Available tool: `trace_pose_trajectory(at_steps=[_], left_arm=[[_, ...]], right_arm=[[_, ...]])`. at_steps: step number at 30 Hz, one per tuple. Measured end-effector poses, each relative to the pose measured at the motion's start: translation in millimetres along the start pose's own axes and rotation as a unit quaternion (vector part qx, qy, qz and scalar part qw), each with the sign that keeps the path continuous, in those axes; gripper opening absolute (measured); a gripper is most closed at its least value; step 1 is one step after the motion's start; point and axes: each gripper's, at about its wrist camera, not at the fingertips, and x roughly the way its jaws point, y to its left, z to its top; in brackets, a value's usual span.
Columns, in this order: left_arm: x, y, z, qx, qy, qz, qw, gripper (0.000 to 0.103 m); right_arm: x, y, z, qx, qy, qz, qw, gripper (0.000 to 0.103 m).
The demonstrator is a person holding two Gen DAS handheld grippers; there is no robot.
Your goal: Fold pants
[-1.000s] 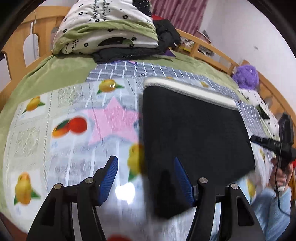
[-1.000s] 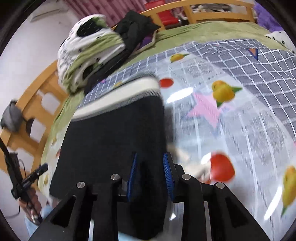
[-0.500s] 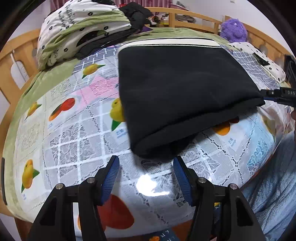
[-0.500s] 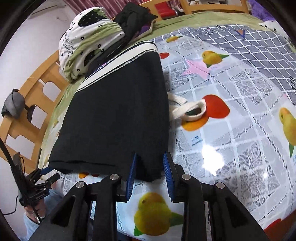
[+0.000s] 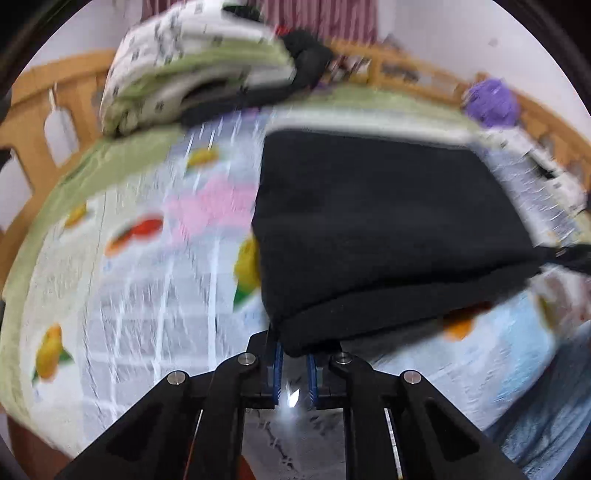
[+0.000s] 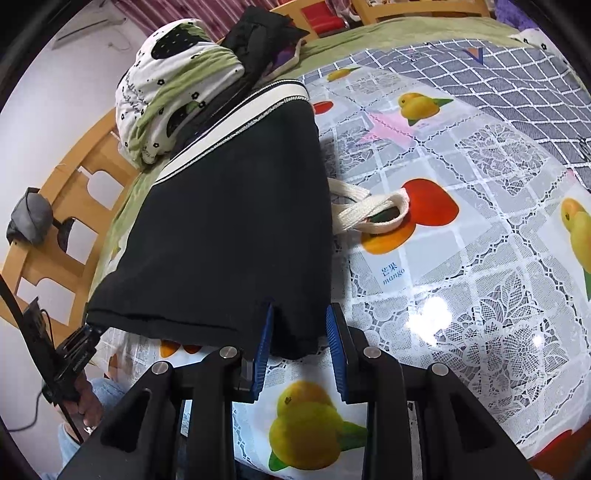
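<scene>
A bedroom in a home is shown. Ahead of the tool a bed is seen, spread with a green sheet (image 6: 388, 33) and a glossy fruit-printed cover (image 6: 461, 258). Beyond it, folded quilts (image 6: 166, 96) and dark clothes (image 6: 258, 33) are piled against a wooden bed rail (image 6: 74, 173). A purple plush toy (image 5: 489, 101) is seen at the far right, and striped curtains (image 5: 317, 16) are hung behind.

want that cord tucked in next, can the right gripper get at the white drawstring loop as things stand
Probably not yet: the right gripper is shut on the black pants. The drawstring loop lies uncovered just beyond.
</scene>
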Motion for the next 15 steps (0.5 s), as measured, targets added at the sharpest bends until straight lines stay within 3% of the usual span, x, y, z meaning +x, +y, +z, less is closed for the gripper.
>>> trace_pose_trajectory(at_steps=[4,9,11,13,15], left_arm=[[0,-5,-11,0.015,0.014,0.012,0.9997,0.016],[-23,11,-21,-0.021,0.023,-0.02,0.9993,0.016],[-40,14,-24,-0.024,-0.002,-0.011,0.9996,0.04],[-58,16,-24,-0.024,-0.03,-0.02,0.9991,0.046],[-69,13,-15,-0.022,-0.046,-0.034,0.9981,0.046]], right_arm=[[6,3,-2,-0.009,0.01,-0.014,1.0,0.029],[-4,4,-1,-0.017,-0.007,-0.002,1.0,0.029],[-8,5,0,-0.019,-0.016,0.002,1.0,0.029],[-10,9,2,-0.024,-0.027,0.008,0.999,0.029],[-11,15,4,-0.031,-0.039,0.01,0.999,0.029]])
